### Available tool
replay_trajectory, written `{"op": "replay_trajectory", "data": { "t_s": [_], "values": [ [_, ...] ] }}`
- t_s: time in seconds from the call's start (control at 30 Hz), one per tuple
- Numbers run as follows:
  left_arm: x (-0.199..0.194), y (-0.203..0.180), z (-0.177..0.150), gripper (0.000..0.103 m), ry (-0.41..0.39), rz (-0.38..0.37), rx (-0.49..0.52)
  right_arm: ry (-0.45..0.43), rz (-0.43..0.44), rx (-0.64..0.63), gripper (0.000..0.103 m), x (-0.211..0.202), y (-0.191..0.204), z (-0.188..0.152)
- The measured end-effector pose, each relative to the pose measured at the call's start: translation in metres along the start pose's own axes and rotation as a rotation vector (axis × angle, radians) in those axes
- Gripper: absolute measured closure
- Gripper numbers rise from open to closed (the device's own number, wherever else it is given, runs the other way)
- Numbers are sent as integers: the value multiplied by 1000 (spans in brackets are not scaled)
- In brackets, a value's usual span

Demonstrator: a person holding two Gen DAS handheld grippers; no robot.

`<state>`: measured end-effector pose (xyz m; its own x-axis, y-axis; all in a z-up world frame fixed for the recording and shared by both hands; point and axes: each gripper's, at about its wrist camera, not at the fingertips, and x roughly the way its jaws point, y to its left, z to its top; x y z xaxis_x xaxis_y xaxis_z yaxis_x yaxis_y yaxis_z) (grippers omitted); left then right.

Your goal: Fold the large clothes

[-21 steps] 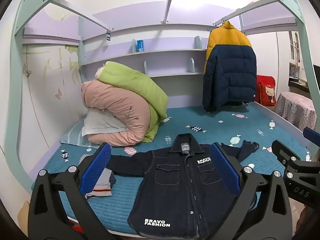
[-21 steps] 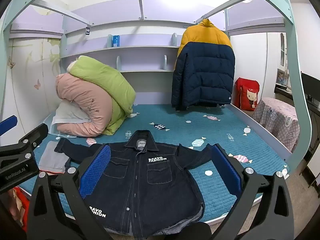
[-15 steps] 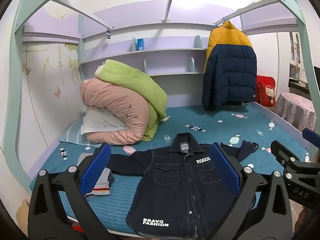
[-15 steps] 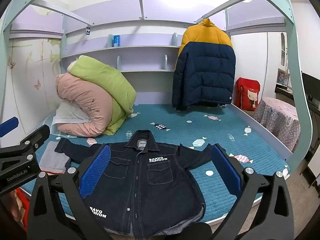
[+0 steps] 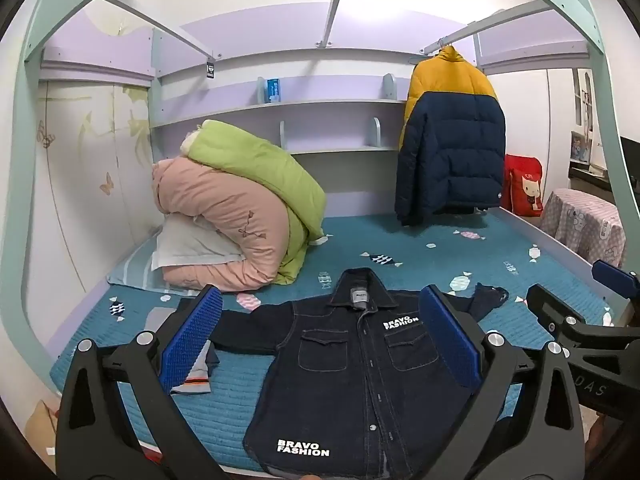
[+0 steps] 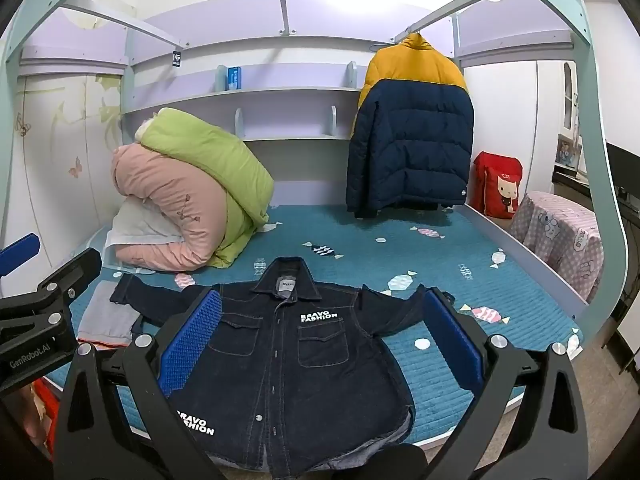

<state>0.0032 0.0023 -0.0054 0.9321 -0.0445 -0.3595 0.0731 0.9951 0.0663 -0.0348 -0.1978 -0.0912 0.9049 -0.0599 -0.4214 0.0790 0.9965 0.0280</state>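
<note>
The teal quilted bed mattress with a candy print (image 6: 460, 248) is filling the frame under a pale green and lilac bunk frame. At its far left corner a rolled pink and green duvet bundle (image 5: 240, 216) is sitting on a white pillow; a yellow and navy puffer jacket (image 6: 408, 136) is hanging from a rail at the back.

The dark denim button-front jacket with white "BRAVO FASHION" lettering (image 6: 288, 356) is lying front-up and flat near the front edge of the mattress, collar pointing away, both sleeves spread out sideways, hem reaching the edge. A small folded grey garment with an orange stripe (image 5: 196, 372) is lying just beside the jacket's left sleeve; whether they touch I cannot tell.

The left gripper (image 5: 320, 340) is hovering above the jacket, blue-padded jaws spread wide, gripping nothing. The right gripper (image 6: 320, 340) is doing likewise, wide apart and empty.

Progress, as judged: the jacket is laid out and buttoned, but no fold is showing. Sleeves, sides and the lengthwise fold all appear to be outstanding.
</note>
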Motion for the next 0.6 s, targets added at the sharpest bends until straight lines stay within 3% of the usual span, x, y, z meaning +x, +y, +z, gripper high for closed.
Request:
{"op": "replay_trajectory", "data": {
  "t_s": [0.6],
  "values": [
    [4, 2, -5, 4, -4, 14, -11, 1, 4, 1, 7, 5, 3, -5]
  ]
}}
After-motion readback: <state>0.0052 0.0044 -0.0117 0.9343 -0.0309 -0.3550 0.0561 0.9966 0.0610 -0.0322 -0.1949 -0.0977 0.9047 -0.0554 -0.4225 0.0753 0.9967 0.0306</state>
